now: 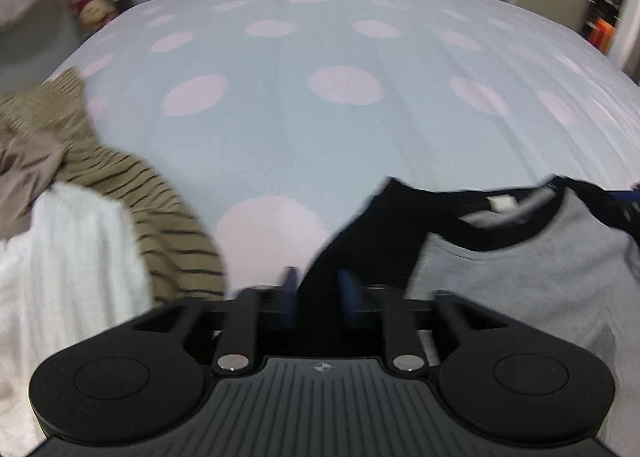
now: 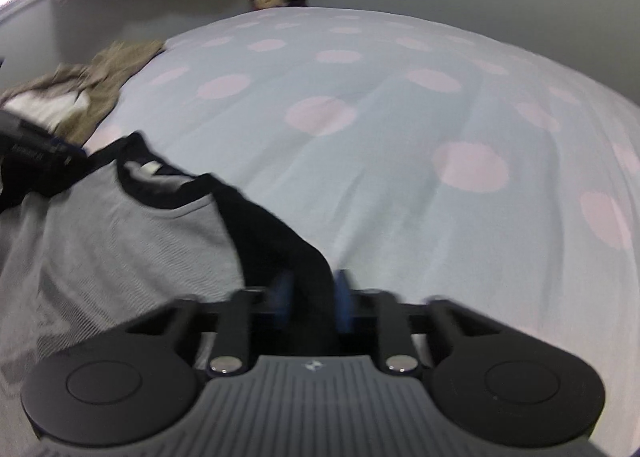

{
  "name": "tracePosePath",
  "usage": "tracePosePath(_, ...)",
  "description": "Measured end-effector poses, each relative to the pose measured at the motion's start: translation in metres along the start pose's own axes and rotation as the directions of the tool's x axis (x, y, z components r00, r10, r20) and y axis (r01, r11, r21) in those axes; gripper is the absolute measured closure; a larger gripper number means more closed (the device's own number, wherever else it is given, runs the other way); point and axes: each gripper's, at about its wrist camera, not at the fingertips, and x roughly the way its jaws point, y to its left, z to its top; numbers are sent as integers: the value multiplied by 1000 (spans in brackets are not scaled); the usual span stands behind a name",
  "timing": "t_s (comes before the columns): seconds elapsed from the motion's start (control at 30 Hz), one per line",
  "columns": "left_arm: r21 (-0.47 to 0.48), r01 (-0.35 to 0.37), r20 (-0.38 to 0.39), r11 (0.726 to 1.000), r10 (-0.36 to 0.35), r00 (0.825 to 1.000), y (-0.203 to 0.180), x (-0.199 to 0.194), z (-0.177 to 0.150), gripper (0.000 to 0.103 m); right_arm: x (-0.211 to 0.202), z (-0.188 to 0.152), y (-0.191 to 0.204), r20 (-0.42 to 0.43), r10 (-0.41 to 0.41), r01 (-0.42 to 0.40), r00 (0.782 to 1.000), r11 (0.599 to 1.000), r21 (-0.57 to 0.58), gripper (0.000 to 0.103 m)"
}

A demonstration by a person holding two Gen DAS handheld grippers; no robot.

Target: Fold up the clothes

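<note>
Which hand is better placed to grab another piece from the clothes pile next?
Left. The pile of striped tan and white clothes lies right beside the left hand-held gripper, though it currently grips the grey shirt's black sleeve.

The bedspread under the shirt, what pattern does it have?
Pale blue with large pink dots; the bedspread shows best in the left wrist view.

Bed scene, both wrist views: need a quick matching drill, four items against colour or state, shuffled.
Items:
1. raglan shirt
2. striped garment
3. bedsheet
4. left hand-held gripper

States:
A. tan with dark stripes, heaped at the bed's left side
B. shut on a black sleeve
C. pale blue with pink dots
D. grey body, black sleeves and collar

Pairs: 1-D, 2-A, 3-C, 4-B
</note>
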Motion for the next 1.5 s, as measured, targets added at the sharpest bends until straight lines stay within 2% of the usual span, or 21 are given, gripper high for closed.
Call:
tracePosePath(0.13,24,-3,8,1000,3,1000,-13,-10,8,100,-17,8,7,31,-55,56,998,997,-45,98)
tracePosePath(0.23,45,-8,74,999,5,997,-23,-31,21,101,-35,18,4,66,-85,87,994,995,-40,98)
tracePosePath(0.37,68,-8,184,998,-5,983,-36,-62,47,101,-64,32,-7,116,-137,142,984,989,-35,98)
tracePosePath(0.47,124,-48,243,991,17,970,-54,-68,65,101,-85,38,-21,149,-185,190,971,982,-19,98)
tracePosePath(0.57,143,-68,265,987,28,964,-68,-54,80,101,-93,39,-37,167,-244,246,955,969,10,98)
tracePosePath(0.7,140,-73,227,987,39,973,-82,-23,94,101,-78,38,-56,149,-253,247,956,967,58,98)
tracePosePath(0.83,136,-71,122,988,54,991,-80,11,90,98,-45,33,-68,73,-199,193,977,977,91,94)
tracePosePath(0.9,121,-69,81,990,60,995,-74,17,83,96,-37,30,-74,47,-204,197,978,973,122,81)
tracePosePath(0.97,96,-66,60,993,61,996,-66,17,80,85,-34,27,-79,38,-211,203,977,967,157,68)
tracePosePath(1.03,71,-72,83,995,66,994,-59,8,76,74,-38,24,-84,38,-217,206,975,961,185,66)
tracePosePath(1.2,38,-38,98,999,34,995,-54,-33,55,72,-71,10,-82,46,-234,220,971,952,212,66)
tracePosePath(1.3,37,-22,74,999,19,997,-56,-62,35,72,-98,-5,-71,40,-217,202,975,951,233,64)
tracePosePath(1.5,-44,-2,-24,999,1,1000,-53,-116,-31,72,-155,-47,-30,-5,-155,149,988,939,309,60)
